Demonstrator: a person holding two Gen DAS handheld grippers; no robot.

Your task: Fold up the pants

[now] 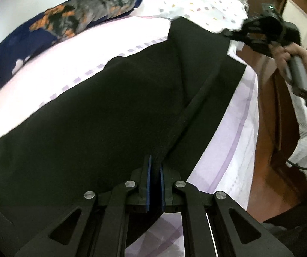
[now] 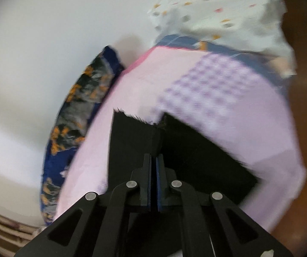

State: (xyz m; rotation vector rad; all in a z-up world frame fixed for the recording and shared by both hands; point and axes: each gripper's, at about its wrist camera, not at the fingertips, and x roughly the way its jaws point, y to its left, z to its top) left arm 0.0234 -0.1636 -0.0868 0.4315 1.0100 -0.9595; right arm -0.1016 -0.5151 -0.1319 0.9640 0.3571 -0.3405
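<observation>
Pants [image 1: 102, 111], black, lie spread along the bed over the pink sheet [image 1: 72, 64], reaching from my left gripper [image 1: 155, 167] up toward the far end where the white dotted cloth [image 1: 205, 8] is heaped. A long fold ridge runs diagonally through the fabric toward the near edge of the bed.

I see my left gripper's jaws pressed together on a pinch of the black cloth, which rises right between the blue pads.

My right gripper [image 2: 154, 160] shows in its own view with its jaws likewise clamped on the pants [image 2: 132, 141]; the fabric stands up between the pads and spreads out on both sides, its ragged edge lifted above the sheet [image 2: 119, 98]. That view is blurred. From the left wrist I also see the right gripper [image 1: 230, 34] at the far end of the pants, held by a hand [image 1: 292, 53] beside the wooden bed frame [image 1: 267, 111].

A dark blue pillow with orange and grey print [image 1: 46, 27] lies along the wall side of the bed, well apart from the pants. A checked lilac patch [image 2: 213, 85] of the sheet sits just beyond the lifted cloth.
</observation>
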